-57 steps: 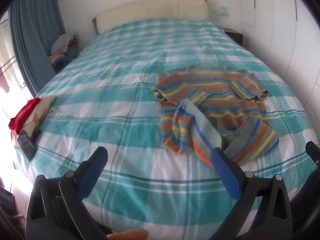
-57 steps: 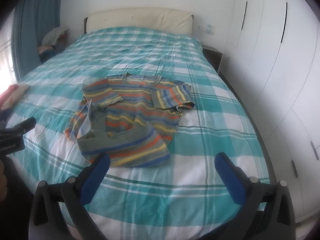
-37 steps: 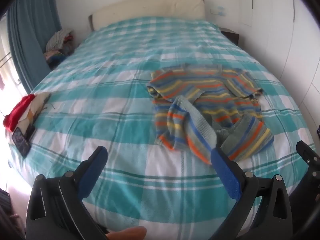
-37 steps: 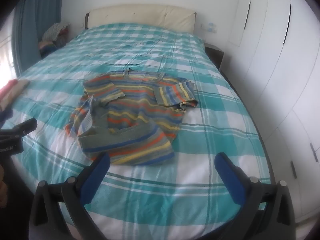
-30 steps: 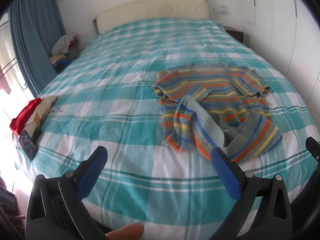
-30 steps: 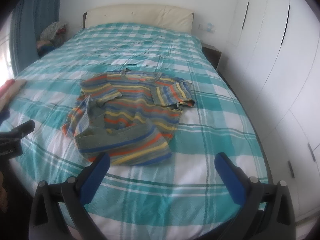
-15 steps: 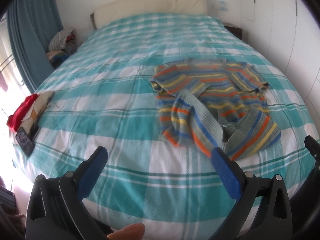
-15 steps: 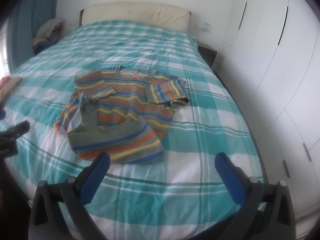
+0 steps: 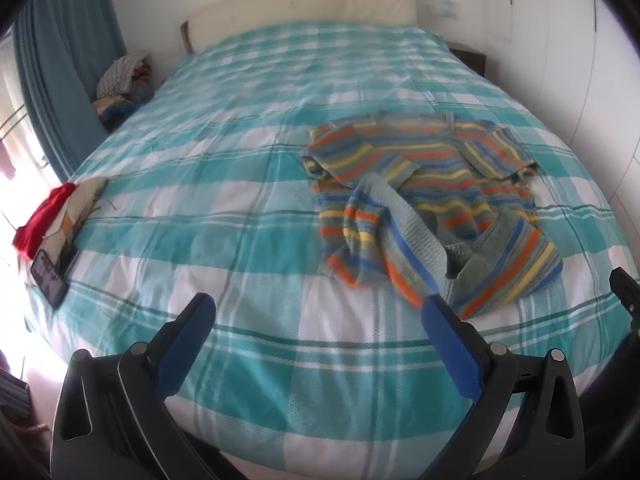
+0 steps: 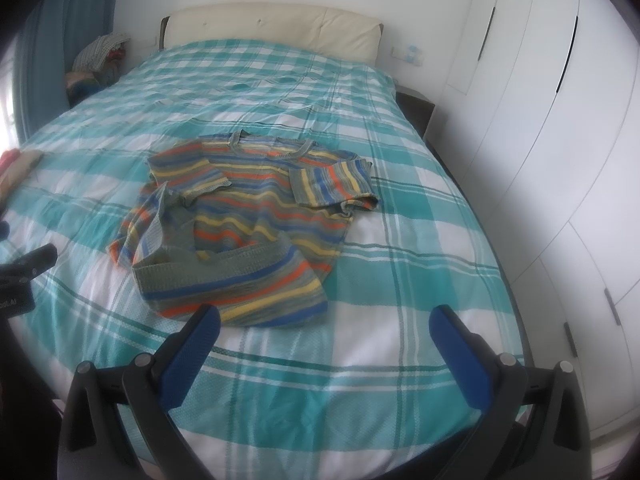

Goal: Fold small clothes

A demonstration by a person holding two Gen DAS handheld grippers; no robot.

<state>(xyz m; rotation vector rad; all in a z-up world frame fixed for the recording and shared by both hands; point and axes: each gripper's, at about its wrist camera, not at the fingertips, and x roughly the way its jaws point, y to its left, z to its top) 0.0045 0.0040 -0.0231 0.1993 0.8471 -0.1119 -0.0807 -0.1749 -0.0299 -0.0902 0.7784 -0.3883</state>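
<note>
A bedroom at home.
A checked bed (image 10: 400, 240) with a padded headboard (image 10: 272, 32), white wardrobes (image 10: 552, 120) alongside, blue curtain (image 9: 60, 80).

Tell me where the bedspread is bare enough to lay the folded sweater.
Bare bedspread lies between the striped sweater and the red cloth pile with the phone, and toward the headboard. The left edge is crowded.

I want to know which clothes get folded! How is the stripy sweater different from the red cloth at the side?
The stripy sweater has many colours; the red cloth is plain red. The sweater lies spread and rumpled mid-bed; the red cloth is bunched at the bed's left edge. The sweater looks much bigger. Both rest on the checked bedcover, untouched by either tongs.
</note>
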